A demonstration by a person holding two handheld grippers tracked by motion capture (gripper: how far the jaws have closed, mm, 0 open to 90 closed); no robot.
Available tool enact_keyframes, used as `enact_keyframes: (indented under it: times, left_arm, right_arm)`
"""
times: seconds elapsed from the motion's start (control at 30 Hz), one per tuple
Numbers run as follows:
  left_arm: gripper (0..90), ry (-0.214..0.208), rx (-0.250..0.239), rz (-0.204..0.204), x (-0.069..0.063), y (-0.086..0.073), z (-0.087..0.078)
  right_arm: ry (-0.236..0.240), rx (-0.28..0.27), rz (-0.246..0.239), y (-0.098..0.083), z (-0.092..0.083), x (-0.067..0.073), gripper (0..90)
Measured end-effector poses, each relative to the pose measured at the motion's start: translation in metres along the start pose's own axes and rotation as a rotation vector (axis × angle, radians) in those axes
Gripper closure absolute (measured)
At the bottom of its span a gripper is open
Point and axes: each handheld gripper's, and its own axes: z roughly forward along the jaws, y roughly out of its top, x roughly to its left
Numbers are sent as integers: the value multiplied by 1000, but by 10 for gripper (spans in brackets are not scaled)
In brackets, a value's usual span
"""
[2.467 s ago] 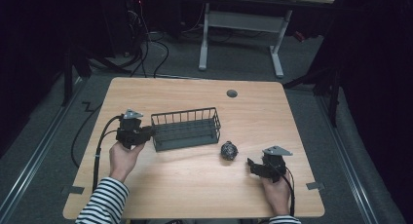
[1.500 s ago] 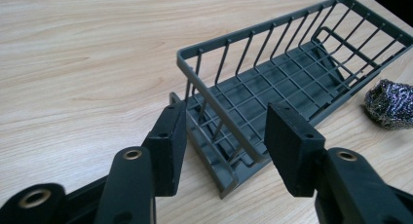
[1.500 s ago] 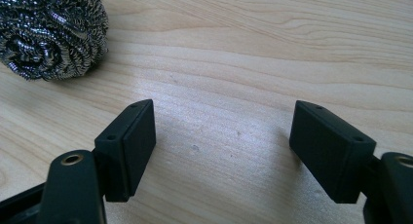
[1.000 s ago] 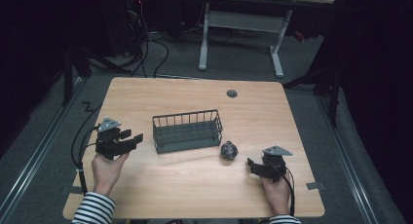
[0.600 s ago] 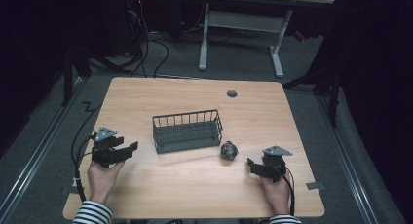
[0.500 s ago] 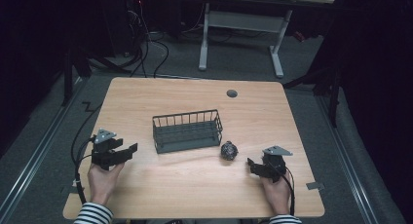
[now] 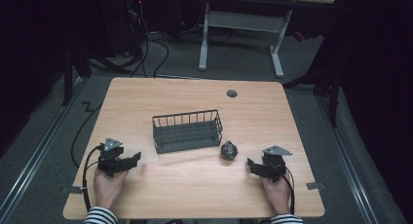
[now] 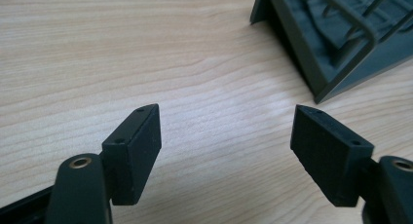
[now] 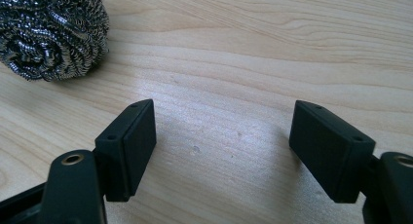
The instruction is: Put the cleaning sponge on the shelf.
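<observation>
High view: wooden worktop (image 7: 195,185) carries a dark wire basket (image 7: 187,131) at centre and a steel-wool scourer (image 7: 228,150) just beside its right end. Left hand-held gripper (image 7: 127,160) and right hand-held gripper (image 7: 253,164) rest apart. Left gripper view: jaws spread, basket corner ahead. Right gripper view: jaws spread, coiled scourer ahead-left.

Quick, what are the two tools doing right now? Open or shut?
Left tool: open, holding nothing.
Right tool: open, holding nothing.
</observation>
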Motion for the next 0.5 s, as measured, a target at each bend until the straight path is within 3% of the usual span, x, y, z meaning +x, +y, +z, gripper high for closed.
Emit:
enact_keyframes:
  times: [0.23,0.5]
  left_arm:
    - [266,35,4,50,-1,-2,6]
    - [259,67,2,64,2,-5,13]
  right_arm:
    - [1,0,1,0,0,0,254]
    - [2,-1,-5,1,1,1,255]
